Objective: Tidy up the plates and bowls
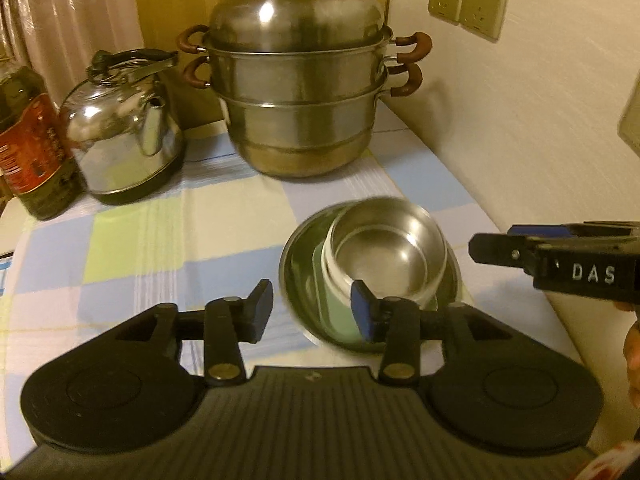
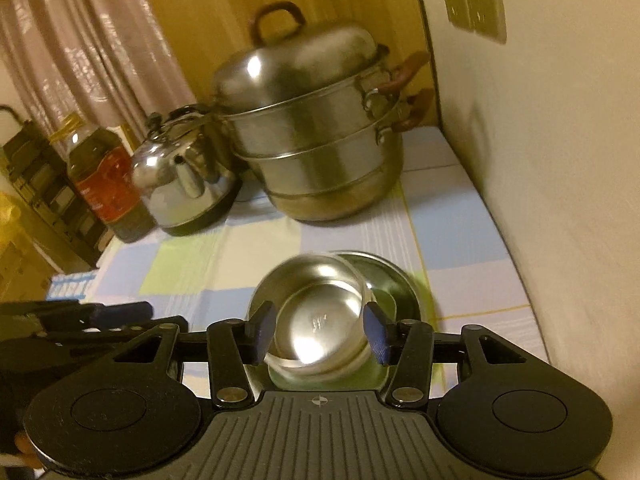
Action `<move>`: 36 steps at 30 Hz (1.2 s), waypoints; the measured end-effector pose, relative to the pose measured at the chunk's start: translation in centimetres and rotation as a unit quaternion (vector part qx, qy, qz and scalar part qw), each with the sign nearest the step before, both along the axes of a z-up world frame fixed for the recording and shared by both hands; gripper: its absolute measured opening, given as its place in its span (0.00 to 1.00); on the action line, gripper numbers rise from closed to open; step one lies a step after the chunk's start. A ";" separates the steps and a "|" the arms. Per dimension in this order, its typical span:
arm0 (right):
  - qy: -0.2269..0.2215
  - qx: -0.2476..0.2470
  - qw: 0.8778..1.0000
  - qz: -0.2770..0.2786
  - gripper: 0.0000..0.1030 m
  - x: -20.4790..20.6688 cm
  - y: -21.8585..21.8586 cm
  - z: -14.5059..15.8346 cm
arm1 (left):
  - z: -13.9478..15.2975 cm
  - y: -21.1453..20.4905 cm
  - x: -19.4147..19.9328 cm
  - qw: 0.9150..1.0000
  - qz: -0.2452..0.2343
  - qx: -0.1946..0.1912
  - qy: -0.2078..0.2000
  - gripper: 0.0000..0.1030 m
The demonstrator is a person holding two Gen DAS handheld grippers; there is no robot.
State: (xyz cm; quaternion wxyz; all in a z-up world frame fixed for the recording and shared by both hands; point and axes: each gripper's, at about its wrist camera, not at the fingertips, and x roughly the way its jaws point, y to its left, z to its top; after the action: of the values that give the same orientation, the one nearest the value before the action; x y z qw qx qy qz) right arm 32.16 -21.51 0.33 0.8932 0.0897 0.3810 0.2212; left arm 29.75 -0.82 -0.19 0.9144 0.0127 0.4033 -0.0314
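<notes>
We've got both jaws apart and empty: our left hand-held gripper (image 1: pixel 312 312) hangs just short of the plate (image 1: pixel 298 280), and our right hand-held gripper (image 2: pixel 320 330) sits right over the steel bowl (image 2: pixel 320 320). That bowl rests inside the plate on the checked bench (image 1: pixel 160 240), ahead of us.

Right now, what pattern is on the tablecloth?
The tablecloth is checked in pale blue, light green and white, clearest in the left wrist view.

One bowl (image 1: pixel 386 248); one plate (image 1: pixel 304 304); one kettle (image 1: pixel 124 140).
</notes>
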 end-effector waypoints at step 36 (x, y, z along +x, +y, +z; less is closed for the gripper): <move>0.081 -0.026 0.995 -0.060 0.47 -23.9 4.4 -3.6 | -2.6 5.3 -22.1 0.996 -0.057 -0.019 0.061 0.42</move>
State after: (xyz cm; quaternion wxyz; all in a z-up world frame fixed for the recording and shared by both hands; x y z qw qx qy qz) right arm 8.25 -17.07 -3.23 0.8730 0.1071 0.4518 0.1489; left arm 7.62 4.52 -2.74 0.8851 0.0166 0.4561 -0.0914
